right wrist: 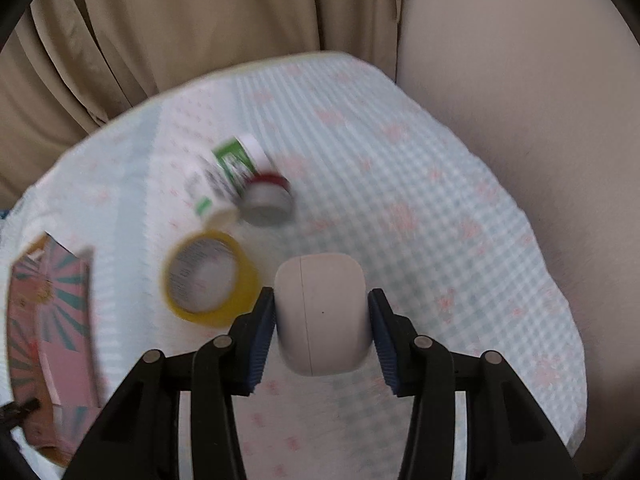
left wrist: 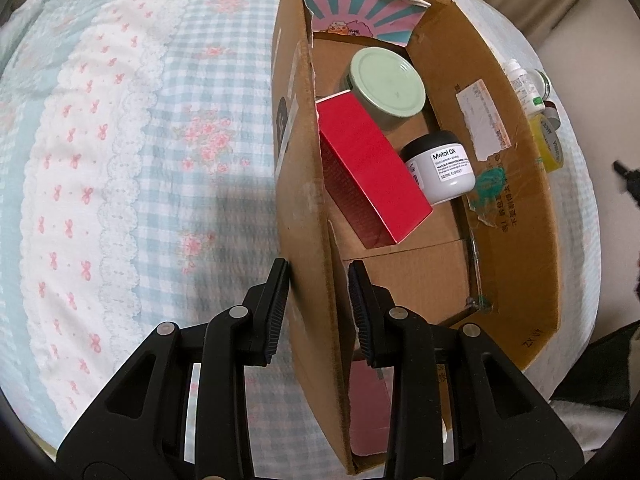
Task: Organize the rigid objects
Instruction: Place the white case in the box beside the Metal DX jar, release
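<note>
Pads of the right gripper (right wrist: 321,320) squeeze a white case (right wrist: 322,316); yellow tape roll (right wrist: 210,276) sits just left. Left gripper (left wrist: 319,312) pinches the cardboard box (left wrist: 308,240) wall.

Open bedspread (left wrist: 132,152) left of cardboard box (left wrist: 304,208): passable. Box's near end bare; red carton (left wrist: 368,168), green-lidded tin (left wrist: 386,84), grey jar (left wrist: 444,168) crowding far end.

Brown cardboard box (left wrist: 516,216), red box (left wrist: 372,172), pale green lid (left wrist: 388,82), yellow tape roll (right wrist: 210,276), blue gingham floral bedspread (left wrist: 120,160)

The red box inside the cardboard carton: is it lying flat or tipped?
Tipped. The red box leans slantwise against the cardboard carton wall, one end raised.
</note>
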A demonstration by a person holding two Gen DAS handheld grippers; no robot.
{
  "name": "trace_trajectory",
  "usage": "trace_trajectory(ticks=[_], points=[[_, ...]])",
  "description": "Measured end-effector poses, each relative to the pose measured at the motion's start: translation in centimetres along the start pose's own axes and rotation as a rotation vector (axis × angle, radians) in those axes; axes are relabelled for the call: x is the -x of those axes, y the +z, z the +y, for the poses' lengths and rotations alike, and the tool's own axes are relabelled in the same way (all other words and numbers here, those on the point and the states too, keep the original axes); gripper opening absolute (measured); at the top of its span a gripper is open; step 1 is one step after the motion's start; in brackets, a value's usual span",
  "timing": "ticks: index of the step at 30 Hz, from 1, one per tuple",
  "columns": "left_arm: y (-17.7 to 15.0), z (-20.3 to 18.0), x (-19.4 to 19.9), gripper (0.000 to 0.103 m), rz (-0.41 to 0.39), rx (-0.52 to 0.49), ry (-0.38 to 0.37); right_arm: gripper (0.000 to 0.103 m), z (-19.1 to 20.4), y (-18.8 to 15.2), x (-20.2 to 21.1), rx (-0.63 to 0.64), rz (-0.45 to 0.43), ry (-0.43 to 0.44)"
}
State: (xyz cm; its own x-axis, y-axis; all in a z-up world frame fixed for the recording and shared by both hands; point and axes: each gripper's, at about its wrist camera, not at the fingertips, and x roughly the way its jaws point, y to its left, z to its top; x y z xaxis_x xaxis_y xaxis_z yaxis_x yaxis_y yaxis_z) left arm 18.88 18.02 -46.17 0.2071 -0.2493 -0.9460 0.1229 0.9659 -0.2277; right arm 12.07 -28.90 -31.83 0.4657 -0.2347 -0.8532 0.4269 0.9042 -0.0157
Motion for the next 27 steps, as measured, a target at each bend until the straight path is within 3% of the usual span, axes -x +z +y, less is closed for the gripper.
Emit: trace_trajectory(ticks=[10, 15, 27], points=[[0.4, -1.0, -0.3, 0.027, 0.014, -0.042, 0.038, 0.043, 8.1, 1.6, 8.0, -0.005, -0.011, 0.081], [0.6, -1.1, -0.4, 0.027, 0.027, -0.037, 0.032, 0.043, 13.7, 1.4, 9.5, 0.025, -0.007, 0.148], [0.7, 0.3, -0.2, 0.027, 0.03, -0.019, -0.001, 0.043, 27.7, -2.4, 6.9, 0.144, 0.101, 0.314]])
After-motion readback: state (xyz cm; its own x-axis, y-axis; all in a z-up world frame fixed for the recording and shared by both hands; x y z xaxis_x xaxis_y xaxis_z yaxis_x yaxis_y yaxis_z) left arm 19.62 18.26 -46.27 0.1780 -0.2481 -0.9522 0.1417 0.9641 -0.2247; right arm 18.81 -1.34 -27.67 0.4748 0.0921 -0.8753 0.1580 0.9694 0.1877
